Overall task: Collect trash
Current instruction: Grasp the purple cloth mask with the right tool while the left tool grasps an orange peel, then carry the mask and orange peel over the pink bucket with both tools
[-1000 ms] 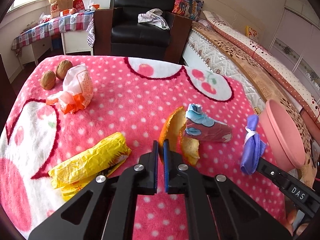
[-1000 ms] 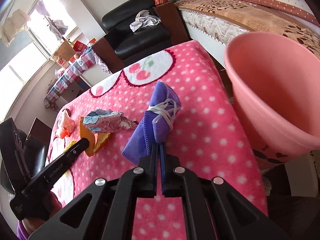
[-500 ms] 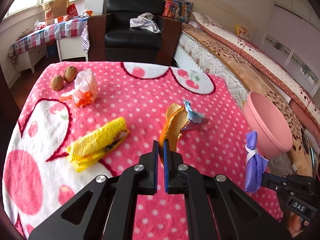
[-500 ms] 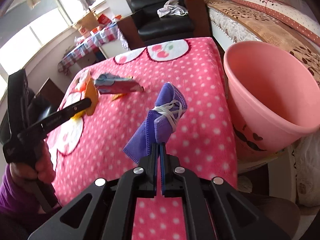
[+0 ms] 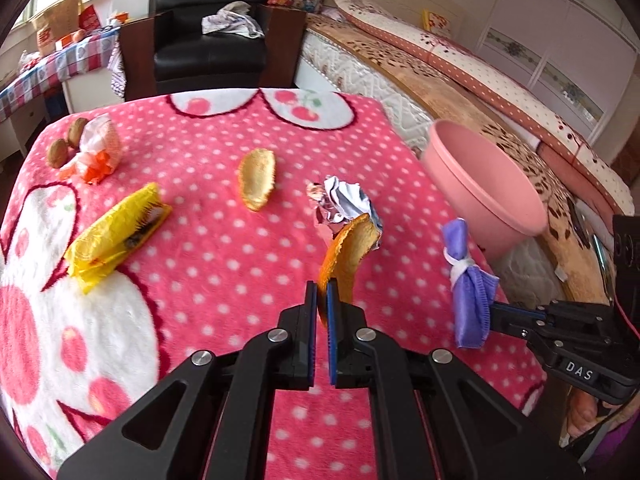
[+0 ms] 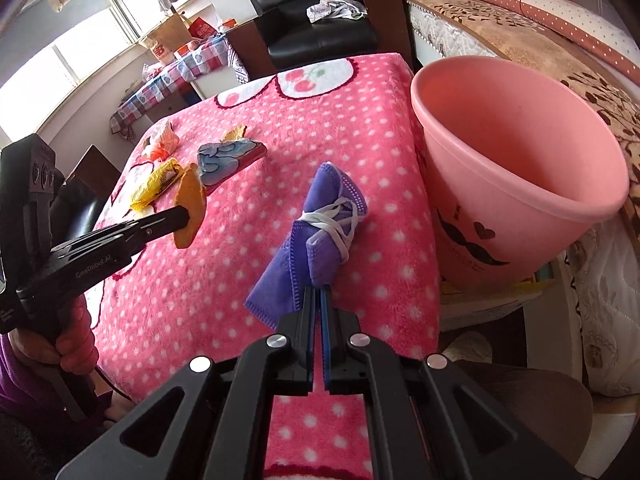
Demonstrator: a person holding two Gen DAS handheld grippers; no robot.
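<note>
Pinching an orange peel (image 5: 347,248) in my left tool (image 5: 321,300), I held it above the pink-blanketed desk (image 5: 224,248). My right tool (image 6: 318,300) was pressed onto a purple mask (image 6: 320,232) just beside the pink bin (image 6: 520,184). A second peel (image 5: 257,178), foil wrapper (image 5: 340,204) and yellow wrapper (image 5: 112,236) lay on the blanket.

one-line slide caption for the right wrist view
Right tongs grip a tied purple face mask beside the pink bin.
</note>
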